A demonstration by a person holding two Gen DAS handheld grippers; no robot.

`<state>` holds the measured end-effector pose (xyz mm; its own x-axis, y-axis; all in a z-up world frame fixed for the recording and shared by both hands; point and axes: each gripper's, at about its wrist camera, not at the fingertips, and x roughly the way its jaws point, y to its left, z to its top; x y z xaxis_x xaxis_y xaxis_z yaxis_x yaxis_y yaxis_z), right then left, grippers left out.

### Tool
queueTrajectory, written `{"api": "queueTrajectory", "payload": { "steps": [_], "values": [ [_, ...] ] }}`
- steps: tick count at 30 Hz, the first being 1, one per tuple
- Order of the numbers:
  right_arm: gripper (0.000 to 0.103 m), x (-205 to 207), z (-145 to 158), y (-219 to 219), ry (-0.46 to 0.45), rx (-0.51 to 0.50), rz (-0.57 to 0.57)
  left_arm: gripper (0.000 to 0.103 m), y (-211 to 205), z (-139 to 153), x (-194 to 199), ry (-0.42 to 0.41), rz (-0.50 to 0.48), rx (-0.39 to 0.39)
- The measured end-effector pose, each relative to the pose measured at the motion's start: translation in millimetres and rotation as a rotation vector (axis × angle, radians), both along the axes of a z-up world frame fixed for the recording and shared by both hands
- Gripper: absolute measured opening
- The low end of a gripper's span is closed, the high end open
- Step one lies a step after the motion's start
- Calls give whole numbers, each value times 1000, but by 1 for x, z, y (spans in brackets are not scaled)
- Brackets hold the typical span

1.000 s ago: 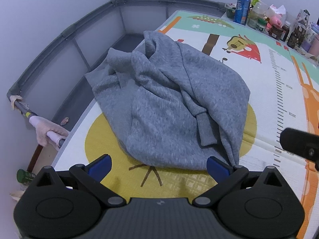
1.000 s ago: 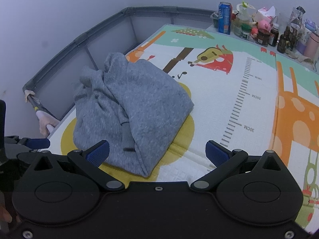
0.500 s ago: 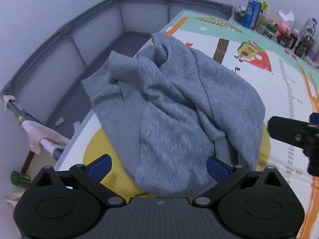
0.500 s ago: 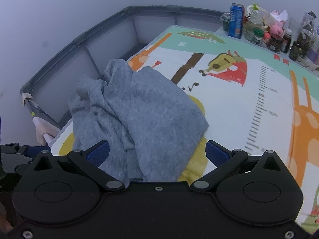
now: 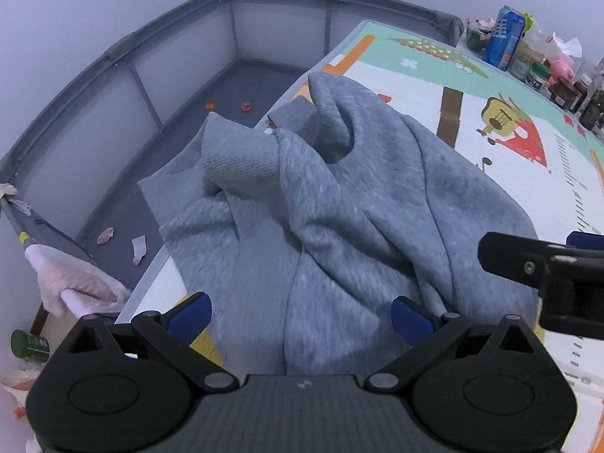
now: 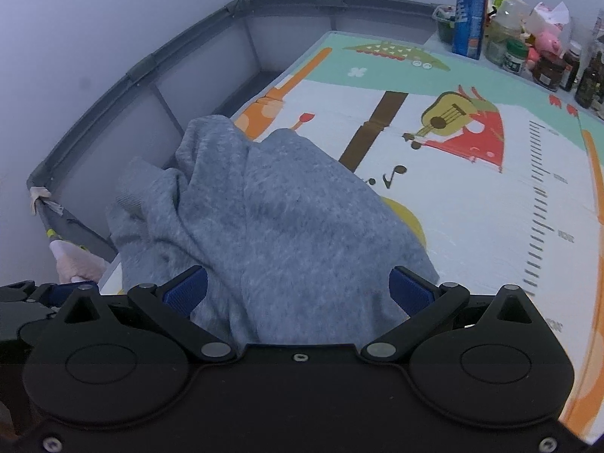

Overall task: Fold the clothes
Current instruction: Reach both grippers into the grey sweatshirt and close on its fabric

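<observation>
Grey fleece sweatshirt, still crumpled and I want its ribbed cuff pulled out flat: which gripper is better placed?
Left gripper, probably: the ribbed cuff lies ahead of it, while the right wrist view barely shows it.

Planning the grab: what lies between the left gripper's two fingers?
In the left wrist view, the crumpled grey sweater fills the gap of the open left gripper.

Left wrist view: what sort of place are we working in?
Likely a home room with a child's play area: a cartoon play mat, a grey playpen fence, and household bottles and cans crowded along the wall.
</observation>
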<state>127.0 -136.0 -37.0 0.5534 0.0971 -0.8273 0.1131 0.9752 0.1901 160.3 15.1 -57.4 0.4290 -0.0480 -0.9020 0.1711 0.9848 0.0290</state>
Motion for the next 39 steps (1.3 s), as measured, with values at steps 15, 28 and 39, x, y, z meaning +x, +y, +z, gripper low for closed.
{"api": "queueTrajectory", "payload": {
  "steps": [15, 28, 39],
  "values": [
    [102, 52, -32, 13, 25, -50, 42, 103, -5, -29, 42, 48, 17, -29],
    [98, 61, -48, 14, 44, -62, 28, 103, -9, -42, 45, 42, 12, -39],
    [83, 61, -52, 13, 50, -62, 20, 89, -12, -41, 43, 33, -16, -71]
  ]
}}
